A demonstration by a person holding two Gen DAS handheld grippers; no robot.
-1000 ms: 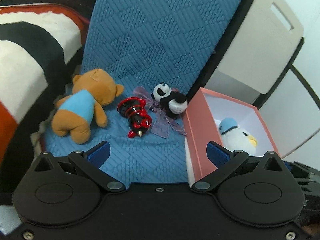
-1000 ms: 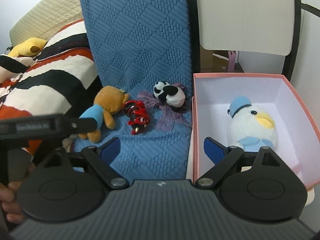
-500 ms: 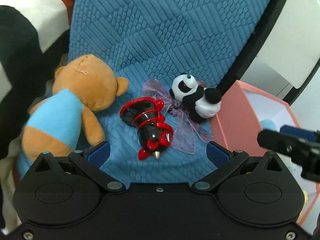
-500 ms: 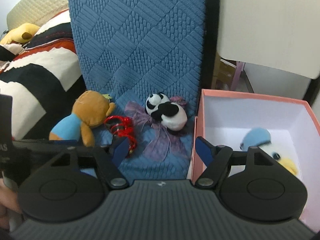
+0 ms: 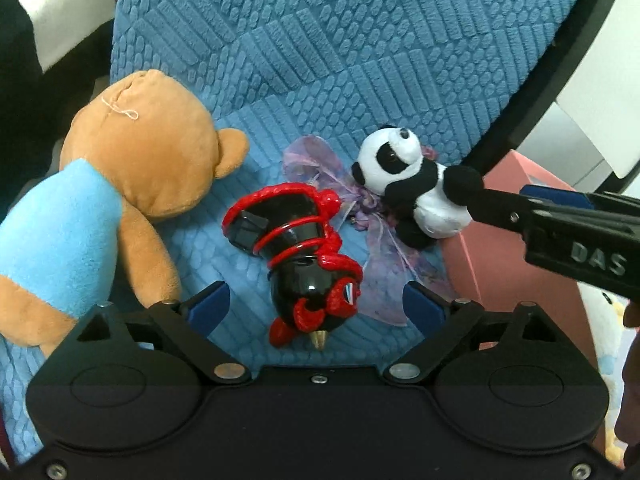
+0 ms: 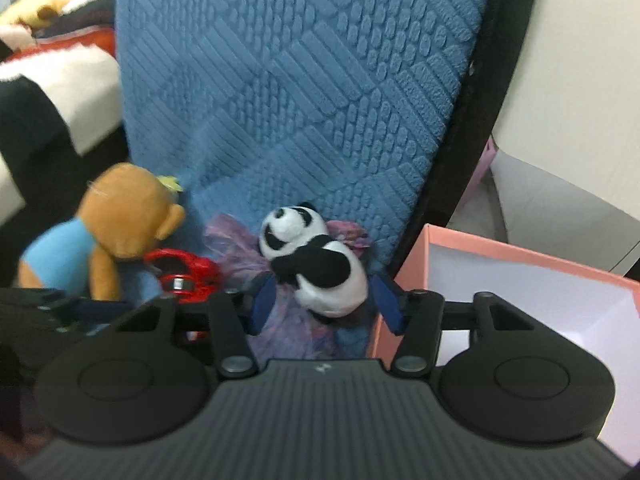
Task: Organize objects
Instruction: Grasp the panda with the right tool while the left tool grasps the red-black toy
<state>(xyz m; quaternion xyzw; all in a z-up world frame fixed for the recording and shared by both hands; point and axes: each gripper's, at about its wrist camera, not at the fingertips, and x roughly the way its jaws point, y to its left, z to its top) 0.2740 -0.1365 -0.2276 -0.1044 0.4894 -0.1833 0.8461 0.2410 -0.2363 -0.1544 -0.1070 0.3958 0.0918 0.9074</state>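
The panda plush (image 6: 316, 268) lies on purple gauze just beside the pink box (image 6: 404, 280), and the right gripper (image 6: 324, 304), which a second ago hung back with jaws wide, now brackets its body, jaws closing but pads not yet pressing. Further from the box, the left gripper (image 5: 316, 304) has dropped over the red-and-black toy (image 5: 300, 256), jaws closing, nothing gripped; the brown teddy (image 5: 132, 184) lies beyond. Both picks look imminent. The right gripper's arm reads "DAS".
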